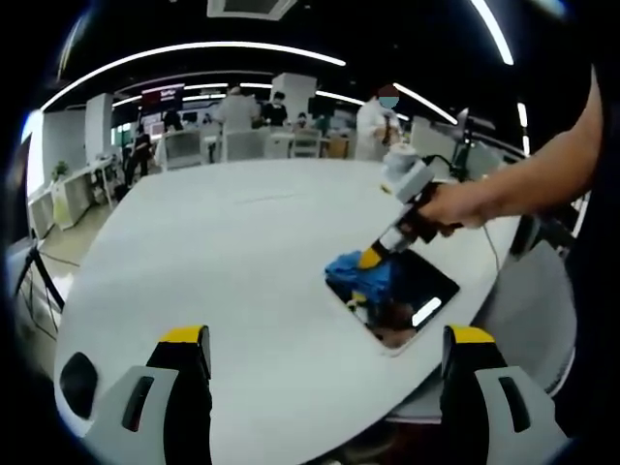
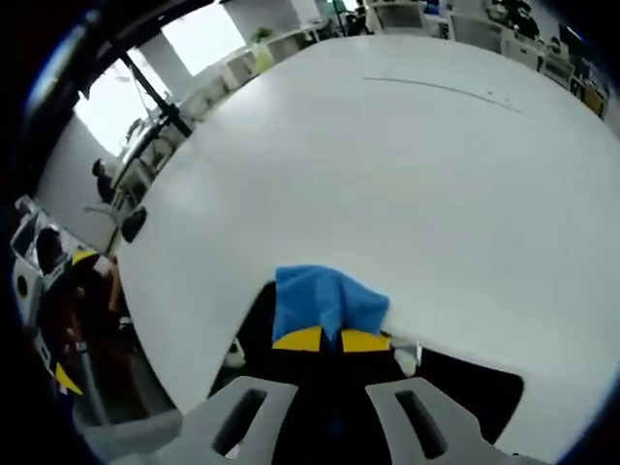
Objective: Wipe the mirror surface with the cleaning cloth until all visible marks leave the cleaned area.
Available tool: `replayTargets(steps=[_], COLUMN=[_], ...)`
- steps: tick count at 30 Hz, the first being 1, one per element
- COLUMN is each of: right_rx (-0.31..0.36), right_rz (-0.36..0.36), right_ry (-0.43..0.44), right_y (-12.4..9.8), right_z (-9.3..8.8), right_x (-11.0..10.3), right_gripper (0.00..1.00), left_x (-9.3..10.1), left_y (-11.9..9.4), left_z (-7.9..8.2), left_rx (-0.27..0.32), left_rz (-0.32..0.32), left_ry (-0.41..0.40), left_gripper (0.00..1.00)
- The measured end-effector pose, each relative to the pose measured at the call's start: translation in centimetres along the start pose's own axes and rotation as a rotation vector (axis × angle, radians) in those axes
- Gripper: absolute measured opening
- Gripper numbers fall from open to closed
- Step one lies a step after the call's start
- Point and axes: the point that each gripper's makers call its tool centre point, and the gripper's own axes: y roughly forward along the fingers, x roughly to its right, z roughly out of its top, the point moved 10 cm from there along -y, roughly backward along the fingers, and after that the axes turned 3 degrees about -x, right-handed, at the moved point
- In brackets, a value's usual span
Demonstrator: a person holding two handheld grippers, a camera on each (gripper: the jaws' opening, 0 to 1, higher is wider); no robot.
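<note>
A flat, dark rectangular mirror (image 1: 423, 294) lies on the white table (image 1: 232, 262), right of centre in the left gripper view. A bunched blue cloth (image 1: 360, 274) rests on its left part. My right gripper (image 1: 371, 257), held by a hand, comes in from the right and presses down on that cloth. In the right gripper view its yellow-tipped jaws are shut on the blue cloth (image 2: 325, 300) over the dark mirror (image 2: 484, 392). My left gripper (image 1: 325, 354) stands open near the table's front edge, nothing between its fingers.
The round white table is large, with bare surface left and beyond the mirror. Chairs (image 1: 182, 147), desks and several people (image 1: 378, 121) stand in the office behind. A grey chair (image 1: 528, 310) sits at the table's right edge.
</note>
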Motion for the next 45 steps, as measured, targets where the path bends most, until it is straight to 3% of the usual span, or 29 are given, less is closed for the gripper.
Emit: replayTargets(steps=[26, 45], right_rx=[0.000, -0.055], right_rz=[0.030, 0.078], right_ry=[0.017, -0.002], right_y=[-1.9, -3.1], right_z=[-6.1, -10.4], right_x=[-2.0, -4.3], right_gripper=[0.00, 0.00], left_x=[1.1, 1.5], left_y=[-0.8, -1.4], left_z=[0.5, 0.0], left_rx=[0.023, 0.023], left_rz=[-0.003, 0.006], left_ry=[0.029, 0.028], left_gripper=[1.00, 1.00])
